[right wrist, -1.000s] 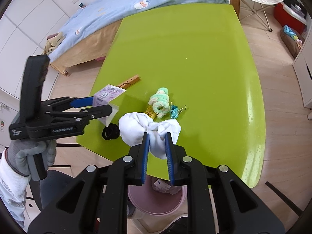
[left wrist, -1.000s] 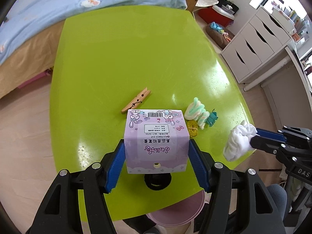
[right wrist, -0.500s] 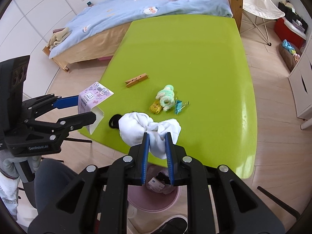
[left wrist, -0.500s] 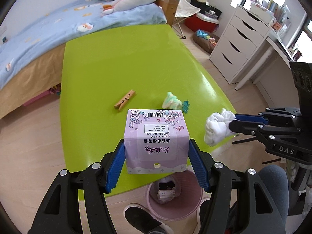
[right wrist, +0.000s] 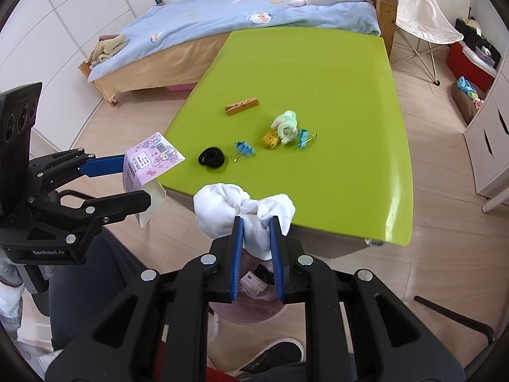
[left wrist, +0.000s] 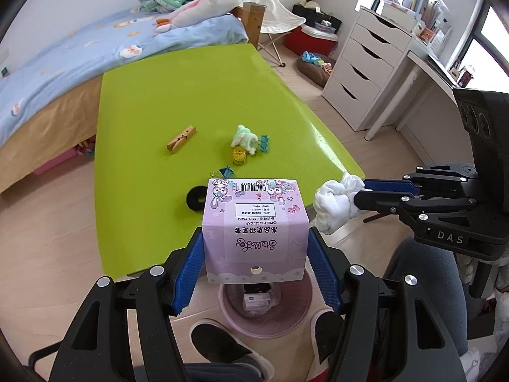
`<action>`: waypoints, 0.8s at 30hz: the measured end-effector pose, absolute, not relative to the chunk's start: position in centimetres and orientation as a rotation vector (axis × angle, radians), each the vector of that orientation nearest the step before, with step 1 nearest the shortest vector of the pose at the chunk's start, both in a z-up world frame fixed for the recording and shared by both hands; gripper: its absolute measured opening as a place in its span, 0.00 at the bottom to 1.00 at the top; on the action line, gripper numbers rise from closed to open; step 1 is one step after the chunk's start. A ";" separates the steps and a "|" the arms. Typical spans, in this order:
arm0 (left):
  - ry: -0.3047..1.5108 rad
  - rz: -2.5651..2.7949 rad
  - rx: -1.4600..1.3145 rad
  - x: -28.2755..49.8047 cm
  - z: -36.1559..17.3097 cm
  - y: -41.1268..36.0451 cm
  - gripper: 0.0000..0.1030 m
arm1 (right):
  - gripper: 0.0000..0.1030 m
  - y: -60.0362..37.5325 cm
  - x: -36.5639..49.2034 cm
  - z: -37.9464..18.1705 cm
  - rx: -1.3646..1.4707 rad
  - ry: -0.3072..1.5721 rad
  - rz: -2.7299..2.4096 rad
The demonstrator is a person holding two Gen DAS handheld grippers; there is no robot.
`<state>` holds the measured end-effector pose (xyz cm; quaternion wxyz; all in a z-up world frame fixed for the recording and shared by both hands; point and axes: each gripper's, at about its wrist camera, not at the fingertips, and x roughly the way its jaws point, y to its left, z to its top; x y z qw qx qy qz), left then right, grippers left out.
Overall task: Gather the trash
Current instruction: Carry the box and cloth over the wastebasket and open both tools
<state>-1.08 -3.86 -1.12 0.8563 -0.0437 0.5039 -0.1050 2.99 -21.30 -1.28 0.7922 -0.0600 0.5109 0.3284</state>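
room: bedroom, blue-quilted bed [left wrist: 95, 47] behind a lime-green desk [left wrist: 178, 89], white drawers [left wrist: 366, 73] to the side, wood floor.
bin: pink trash bin [left wrist: 286, 315] on the floor at the desk's near edge, by your shoes; some packaging already in it.
left hand-held gripper [left wrist: 254, 267]: clamped on the sides of a purple carton [left wrist: 254, 226], jaws fairly wide because the box is wide; carton upright, lifted off the desk, just above the bin's rim in the left wrist view.
right hand-held gripper [right wrist: 256, 251]: jaws narrow, pinching a white wadded cloth [right wrist: 241, 207]; wad hangs over the floor just off the desk edge, bin partly hidden beneath the fingers.
step: looks like carry-to-bin, both loads nearly over it.
how to: centre each load over the bin mouth before you let go; drop one at a time so the hand-held grippers don't crowd; open the left jaws fully, the carton fits snugly between the pads.
watch: the cloth may cling to the pads, give it room to fall.
left on desk: clothespin [right wrist: 241, 105], black hair ties [right wrist: 211, 157], binder clips [right wrist: 244, 149], green fluffy thing [right wrist: 286, 122]; can't tell which count as trash.
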 end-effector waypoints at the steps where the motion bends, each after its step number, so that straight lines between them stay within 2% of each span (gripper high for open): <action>1: 1.059 -0.224 -0.092 -1.4 -1.1 -4.0 0.60 | 0.16 -21.4 2.5 -1.1 -0.134 1.094 0.707; 17: 1.085 -0.276 -0.088 -4.3 -2.0 -5.8 0.61 | 0.16 -22.8 -0.9 -0.8 -0.144 1.090 0.696; 18: 1.087 -0.278 -0.089 -4.3 -2.0 -5.8 0.63 | 0.16 -22.8 -0.9 -0.9 -0.143 1.091 0.697; 19: 1.089 -0.280 -0.090 -4.3 -2.1 -5.8 0.75 | 0.16 -22.8 -0.9 -0.9 -0.141 1.092 0.697; 20: 1.084 -0.279 -0.095 -4.3 -2.1 -5.8 0.81 | 0.16 -22.8 -1.0 -0.9 -0.142 1.092 0.697; 24: 1.082 -0.260 -0.111 -4.4 -2.2 -5.4 0.87 | 0.16 -22.8 -1.0 -1.0 -0.143 1.095 0.700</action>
